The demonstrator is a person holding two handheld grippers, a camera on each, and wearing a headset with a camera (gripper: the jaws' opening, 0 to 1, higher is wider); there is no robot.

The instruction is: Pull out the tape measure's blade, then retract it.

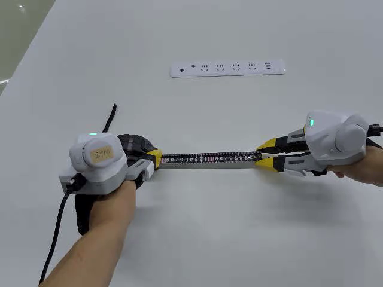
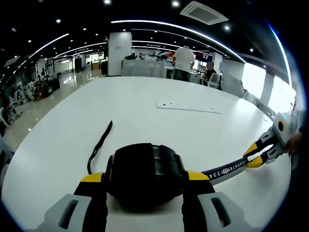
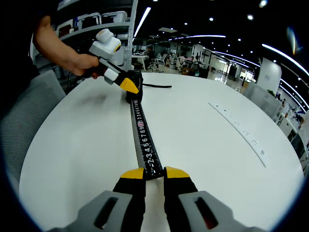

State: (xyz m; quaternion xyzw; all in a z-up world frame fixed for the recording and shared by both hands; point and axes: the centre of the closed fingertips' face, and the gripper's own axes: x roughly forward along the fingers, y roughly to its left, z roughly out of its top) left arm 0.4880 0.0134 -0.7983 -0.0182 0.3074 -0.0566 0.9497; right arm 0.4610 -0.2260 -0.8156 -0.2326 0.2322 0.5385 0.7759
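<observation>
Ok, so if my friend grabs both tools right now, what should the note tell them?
Left tool: shut on the tape measure case, which sits on the white table.
Right tool: shut on the end of the blade, off to the case's right.
Done: the blade is pulled partway out and runs straight between the tools, low over the table.
Left: probably guide the blade back into the case.
Nearby: a power strip farther back, and a black strap beside the case.
</observation>
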